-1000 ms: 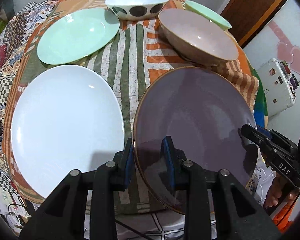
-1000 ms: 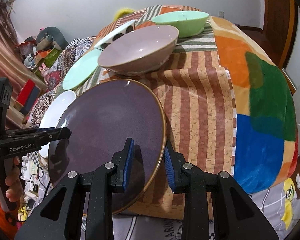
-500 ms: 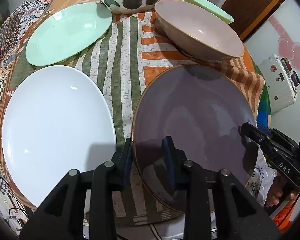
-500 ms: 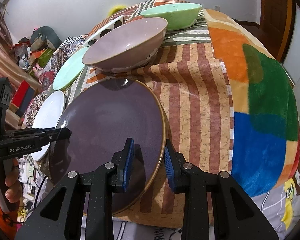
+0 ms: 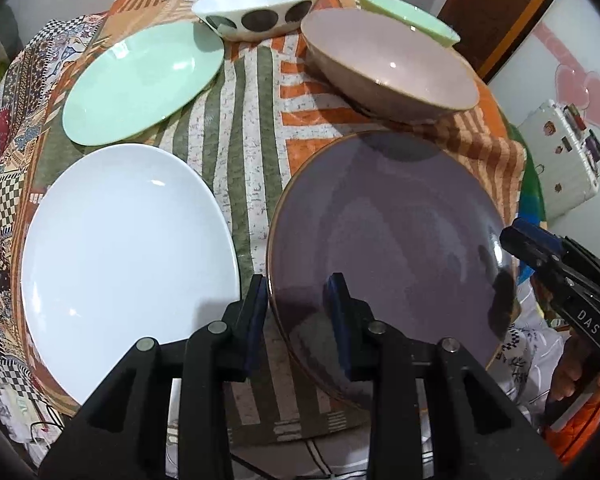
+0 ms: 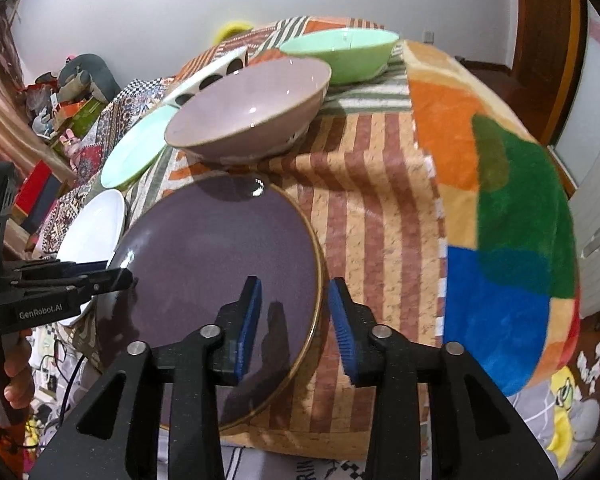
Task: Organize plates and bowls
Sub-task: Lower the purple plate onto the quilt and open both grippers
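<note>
we can read two pieces of writing: "das" in white letters on the side of the right gripper (image 5: 518, 242) as the left wrist view catches it, and "genrobot.ai" on the side of the left gripper (image 6: 112, 278) as the right wrist view catches it. the small stickers on the white case (image 5: 560, 156) at the far right are too small for us to read.

our left gripper (image 5: 298, 312) tilts steeply down over the near left rim of the purple plate (image 5: 384, 236). its jaws are narrow and straddle that gold-edged rim, one blue pad outside and one over the plate's face; we cannot tell whether the pads press on it. our right gripper (image 6: 294, 312) also slants down, at the plate's (image 6: 220, 264) near right edge. its jaws have just been opening, and the rim stands between the pads with a clear gap on the outer side, so they do not clamp it. a hand (image 6: 14, 372) shows on the left gripper's handle at the lower left of the right wrist view.

the purple plate lies on the patchwork cloth (image 5: 256, 128) at the near right. the white plate (image 5: 128, 256) lies just beside it on the left, the mint plate (image 5: 140, 84) behind that. the pink-brown bowl (image 5: 392, 64) sits just behind the purple plate, with the white bowl with dark spots (image 5: 260, 8) and the green bowl (image 6: 340, 54) farther back.
</note>
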Available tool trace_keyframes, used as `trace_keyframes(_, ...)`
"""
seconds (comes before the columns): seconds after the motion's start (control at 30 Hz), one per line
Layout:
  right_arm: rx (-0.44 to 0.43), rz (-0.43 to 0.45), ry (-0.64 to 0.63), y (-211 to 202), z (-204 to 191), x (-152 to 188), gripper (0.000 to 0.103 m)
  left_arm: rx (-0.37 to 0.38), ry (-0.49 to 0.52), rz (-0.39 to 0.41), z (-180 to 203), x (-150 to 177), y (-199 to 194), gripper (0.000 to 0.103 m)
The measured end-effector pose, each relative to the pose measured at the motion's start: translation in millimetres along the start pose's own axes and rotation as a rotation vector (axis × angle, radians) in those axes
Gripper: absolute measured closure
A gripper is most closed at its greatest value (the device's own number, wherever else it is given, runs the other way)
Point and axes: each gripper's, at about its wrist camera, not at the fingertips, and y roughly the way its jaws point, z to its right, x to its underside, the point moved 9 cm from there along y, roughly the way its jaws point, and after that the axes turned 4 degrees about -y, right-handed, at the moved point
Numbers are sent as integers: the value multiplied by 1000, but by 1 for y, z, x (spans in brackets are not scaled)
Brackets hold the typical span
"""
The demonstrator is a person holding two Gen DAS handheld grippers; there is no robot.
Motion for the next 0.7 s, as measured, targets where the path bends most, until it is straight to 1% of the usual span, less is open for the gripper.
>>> trace_keyframes(0.07, 5, 6, -3, -4, -1, -1, 67, 9, -8, 23, -2, -2, -10, 72)
trace_keyframes(0.1, 4, 9, -4, -6, -2, -2, 67, 9, -9, 37, -3, -3, -15, 71)
trace_keyframes(0.27, -1, 48, -22, -21, -10, -10, 65, 22, -8, 124, -4, -11, -47, 70)
trace_keyframes(0.33, -1, 76, -35, -29, -16, -16, 60, 24, -8, 161, -5, -14, -60, 67)
trace_keyframes(0.4, -2, 98, -48, -34, -24, -21, 58, 27, -10, 198, -6, -15, -73, 62)
trace_keyframes(0.5, -4, 133, -73, -42, -34, -31, 56, 32, -15, 246, -12, -16, -93, 60)
trace_keyframes(0.57, -9, 152, -89, -46, -40, -36, 51, 33, -24, 274, -15, -17, -104, 59)
trace_keyframes(0.63, -14, 163, -109, -48, -46, -40, 50, 34, -32, 298, -17, -17, -112, 57)
trace_keyframes(0.7, -19, 169, -131, -48, -54, -43, 50, 23, -43, 330, -23, -18, -122, 53)
